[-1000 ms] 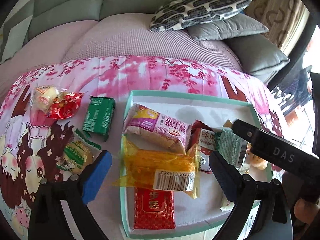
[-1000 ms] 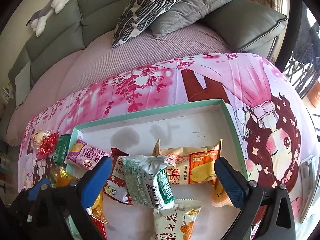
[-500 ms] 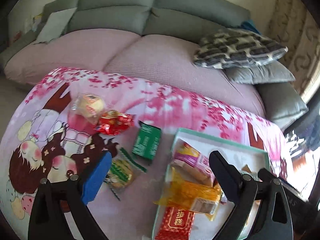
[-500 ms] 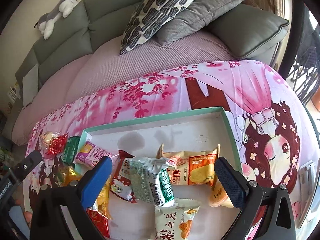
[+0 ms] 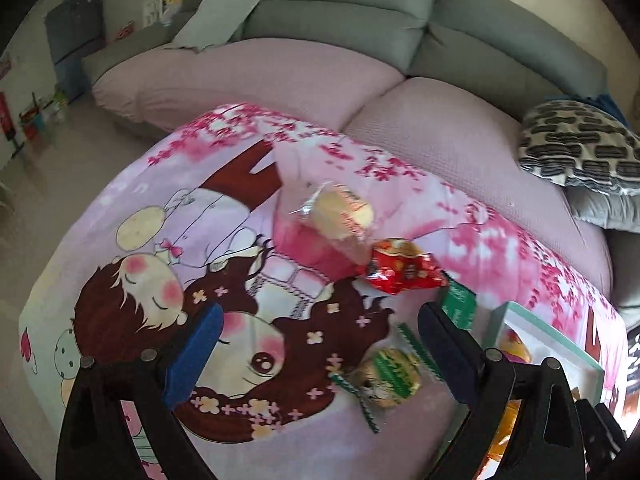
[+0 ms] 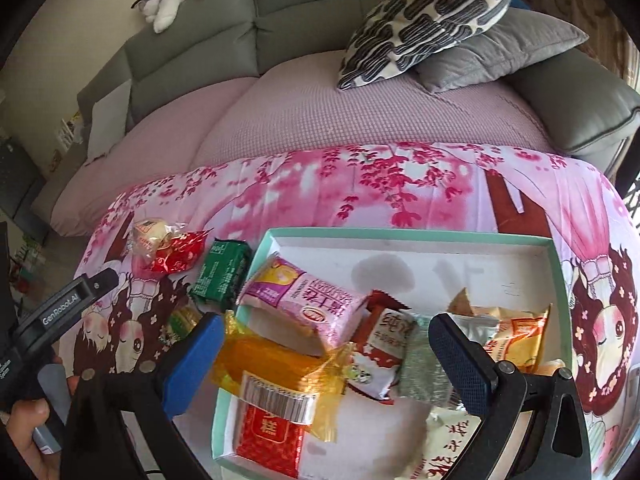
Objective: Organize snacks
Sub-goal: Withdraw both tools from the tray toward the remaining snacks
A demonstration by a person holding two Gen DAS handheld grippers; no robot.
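Observation:
A teal-rimmed white tray (image 6: 412,235) lies on the pink cartoon cloth and holds several snack packs: a pink pack (image 6: 308,300), a yellow pack (image 6: 276,364), a red pack (image 6: 270,436). Left of the tray lie loose snacks: a clear-wrapped yellow bun (image 5: 340,214), a red pack (image 5: 404,272), a dark green pack (image 5: 458,306) and a green-edged round snack (image 5: 390,376). My left gripper (image 5: 316,360) is open and empty above the cloth, left of the round snack. My right gripper (image 6: 326,364) is open and empty above the tray's snacks.
A grey sofa with pink cushions (image 5: 280,76) runs behind the table. Patterned and grey pillows (image 6: 432,16) lie at the right. The tray's corner (image 5: 560,344) shows at the left view's right edge. The left gripper's handle (image 6: 60,312) sits left of the tray.
My left gripper has swung left, away from the tray, to over the loose snacks on the cloth. My right gripper has shifted left over the tray.

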